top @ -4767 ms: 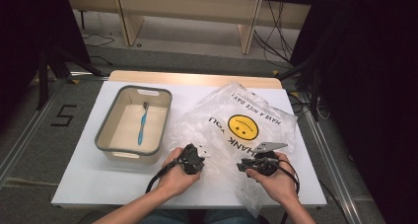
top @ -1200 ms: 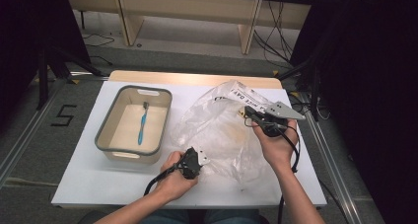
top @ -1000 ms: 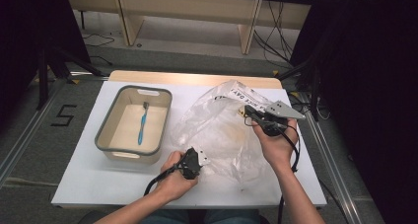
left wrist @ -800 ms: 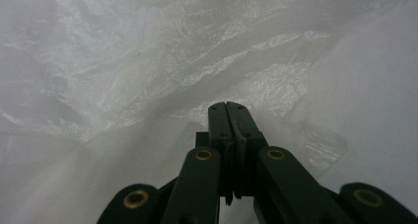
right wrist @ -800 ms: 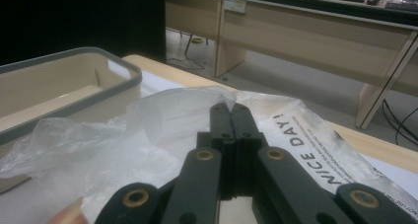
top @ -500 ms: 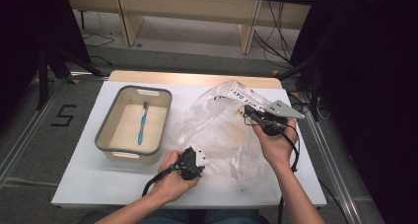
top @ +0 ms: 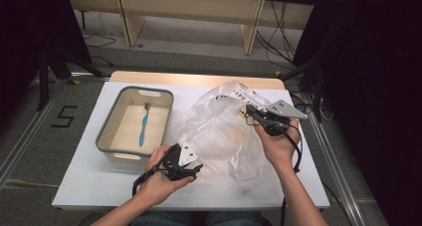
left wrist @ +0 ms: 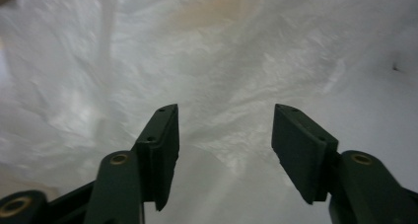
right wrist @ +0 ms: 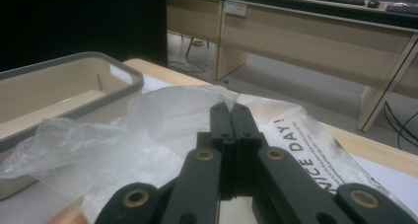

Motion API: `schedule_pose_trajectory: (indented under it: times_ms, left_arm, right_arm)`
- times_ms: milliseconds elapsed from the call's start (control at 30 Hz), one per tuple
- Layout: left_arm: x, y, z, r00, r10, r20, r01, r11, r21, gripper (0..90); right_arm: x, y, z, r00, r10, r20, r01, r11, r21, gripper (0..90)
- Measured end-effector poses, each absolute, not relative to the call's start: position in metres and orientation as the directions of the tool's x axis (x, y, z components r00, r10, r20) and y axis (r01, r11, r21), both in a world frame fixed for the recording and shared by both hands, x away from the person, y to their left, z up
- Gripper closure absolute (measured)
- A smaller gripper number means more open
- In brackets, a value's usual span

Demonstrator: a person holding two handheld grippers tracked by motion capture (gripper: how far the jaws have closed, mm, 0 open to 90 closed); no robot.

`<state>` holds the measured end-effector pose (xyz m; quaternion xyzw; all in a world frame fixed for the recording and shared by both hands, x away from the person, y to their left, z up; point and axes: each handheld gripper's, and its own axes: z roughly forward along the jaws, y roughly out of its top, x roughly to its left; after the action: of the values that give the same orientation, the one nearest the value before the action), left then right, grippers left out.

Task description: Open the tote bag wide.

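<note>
A clear plastic bag (top: 224,131) with black print lies crumpled on the white surface (top: 89,181), to the right of a shallow beige tray with a grey rim (top: 107,131). A blue toothbrush (top: 144,126) lies inside this tray, along its length. The right tongs (top: 248,112) are at the far right part of the bag, and there they lift its edge off the surface; in the right gripper view the two black jaws of the right tongs (right wrist: 229,116) are pressed fully together, with the thin film of the plastic bag (right wrist: 162,110) caught between them, and the printed words "NICE DAY!" are readable just beside them. The left tongs (top: 191,170) are at the near left side of the bag, just above the surface. In the left gripper view the jaws of the left tongs (left wrist: 224,130) stand apart with a clear gap; they have just been opening, and nothing is between them, while the wrinkled plastic bag (left wrist: 236,56) is spread just in front of them. The two hands are well apart from each other, and the bag is between them.
</note>
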<state>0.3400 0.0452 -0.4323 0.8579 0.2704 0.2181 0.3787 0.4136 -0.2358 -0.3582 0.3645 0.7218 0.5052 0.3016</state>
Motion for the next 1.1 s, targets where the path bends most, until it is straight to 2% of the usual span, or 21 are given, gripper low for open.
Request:
schedule_pose_trajectory:
  times_ms: [100, 267, 500, 600, 667, 767, 900, 967, 1100]
  left_arm:
    - [0.345, 0.047, -0.419, 0.736, 0.651, 0.186, 0.268, -0.533, 0.803, 51.1]
    - [0.364, 0.042, -0.391, 0.682, 0.693, 0.234, 0.207, -0.49, 0.847, 51.1]
    - [0.41, 0.012, -0.386, 0.681, 0.672, 0.29, 0.226, -0.57, 0.79, 37.8]
    - [0.425, 0.001, -0.391, 0.677, 0.669, 0.307, 0.241, -0.595, 0.767, 38.6]
    - [0.431, -0.002, -0.392, 0.666, 0.669, 0.329, 0.241, -0.611, 0.754, 46.6]
    - [0.439, -0.006, -0.391, 0.64, 0.674, 0.368, 0.223, -0.622, 0.751, 65.2]
    - [0.444, -0.003, -0.385, 0.621, 0.706, 0.34, 0.227, -0.577, 0.784, 85.6]
    - [0.446, 0.0, -0.381, 0.607, 0.715, 0.346, 0.218, -0.569, 0.793, 89.0]
    - [0.447, 0.006, -0.374, 0.589, 0.731, 0.345, 0.197, -0.544, 0.816, 89.3]
  right_arm:
    - [0.413, -0.236, -0.359, -0.553, 0.83, -0.068, 0.223, 0.226, 0.948, 90.0]
    - [0.412, -0.235, -0.358, -0.556, 0.829, -0.067, 0.222, 0.225, 0.949, 90.0]
    - [0.411, -0.235, -0.358, -0.566, 0.822, -0.067, 0.226, 0.232, 0.946, 90.0]
    - [0.41, -0.236, -0.358, -0.571, 0.818, -0.067, 0.228, 0.237, 0.945, 90.0]
    - [0.409, -0.236, -0.358, -0.576, 0.815, -0.067, 0.228, 0.239, 0.944, 90.0]
    - [0.408, -0.235, -0.358, -0.585, 0.808, -0.069, 0.229, 0.246, 0.942, 90.0]
    - [0.406, -0.231, -0.36, -0.609, 0.79, -0.069, 0.241, 0.267, 0.933, 90.0]
    - [0.406, -0.23, -0.361, -0.618, 0.782, -0.074, 0.242, 0.279, 0.929, 90.0]
    - [0.404, -0.226, -0.362, -0.634, 0.77, -0.079, 0.248, 0.299, 0.921, 90.0]
